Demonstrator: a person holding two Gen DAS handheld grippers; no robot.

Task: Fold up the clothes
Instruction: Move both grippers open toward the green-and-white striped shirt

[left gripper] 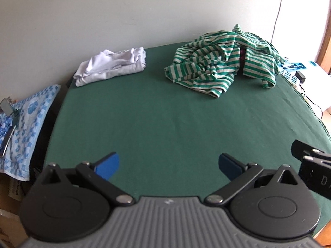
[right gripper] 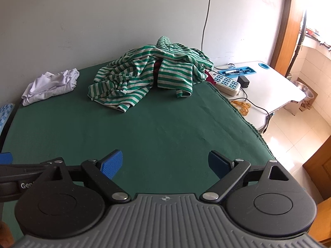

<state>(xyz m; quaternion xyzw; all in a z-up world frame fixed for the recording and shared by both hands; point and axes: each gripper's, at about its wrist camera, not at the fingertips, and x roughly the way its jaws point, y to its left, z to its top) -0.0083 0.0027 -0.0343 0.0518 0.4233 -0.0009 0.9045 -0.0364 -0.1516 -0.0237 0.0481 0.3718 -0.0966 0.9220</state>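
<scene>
Hovering side by side over the green tabletop (left gripper: 165, 113), the left gripper (left gripper: 168, 165) and right gripper (right gripper: 165, 163) both stood wide open with nothing between their blue pads, angled down at bare cloth. A crumpled green-striped garment (right gripper: 144, 78) lay heaped near the far edge by the wall, and a folded white garment (left gripper: 111, 66) sat well apart to its left

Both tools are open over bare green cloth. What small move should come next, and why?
Probably reach the right tool forward to the crumpled striped garment. It lies unfolded at the far side of the green cloth, while the white garment already looks folded. Both it and the left tool are open, holding nothing.
</scene>
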